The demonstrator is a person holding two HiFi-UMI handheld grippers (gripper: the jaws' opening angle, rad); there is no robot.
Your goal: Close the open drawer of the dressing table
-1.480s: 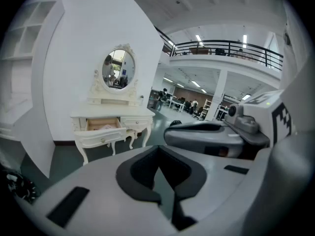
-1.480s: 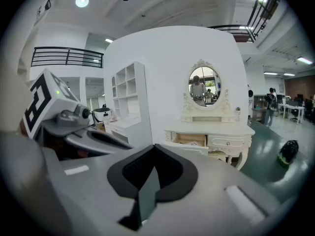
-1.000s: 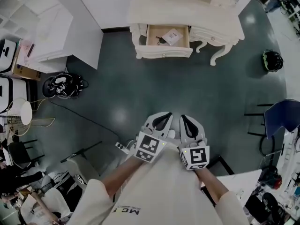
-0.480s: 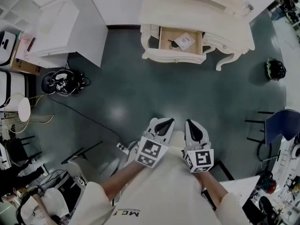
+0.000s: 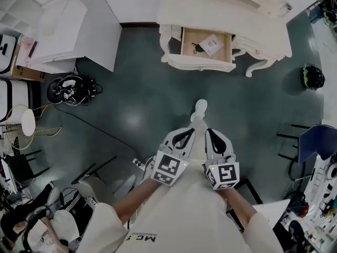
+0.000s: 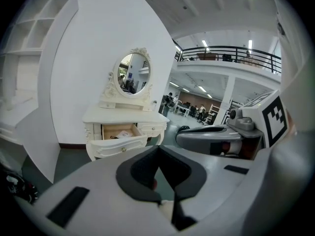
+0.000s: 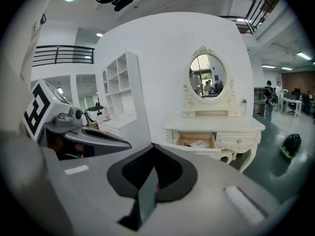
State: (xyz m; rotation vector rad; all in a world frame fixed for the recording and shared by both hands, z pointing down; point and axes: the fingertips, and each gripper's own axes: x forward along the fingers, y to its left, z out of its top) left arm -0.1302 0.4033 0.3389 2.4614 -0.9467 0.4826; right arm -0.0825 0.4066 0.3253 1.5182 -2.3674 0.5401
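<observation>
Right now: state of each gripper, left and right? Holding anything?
Left gripper: closed, holding nothing.
Right gripper: closed, holding nothing.

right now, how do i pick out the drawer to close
Find the cream dressing table with the oval mirror against the white wall. Its left drawer stands pulled out, paper showing inside, while the drawer beside it sits flush.

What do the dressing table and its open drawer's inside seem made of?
Dressing table: probably wood painted cream, with a smooth satin finish; the carved scrolls and curved legs suggest it. Drawer inside: unpainted light-brown wood or board, matte, with a plain tan surface.
</observation>
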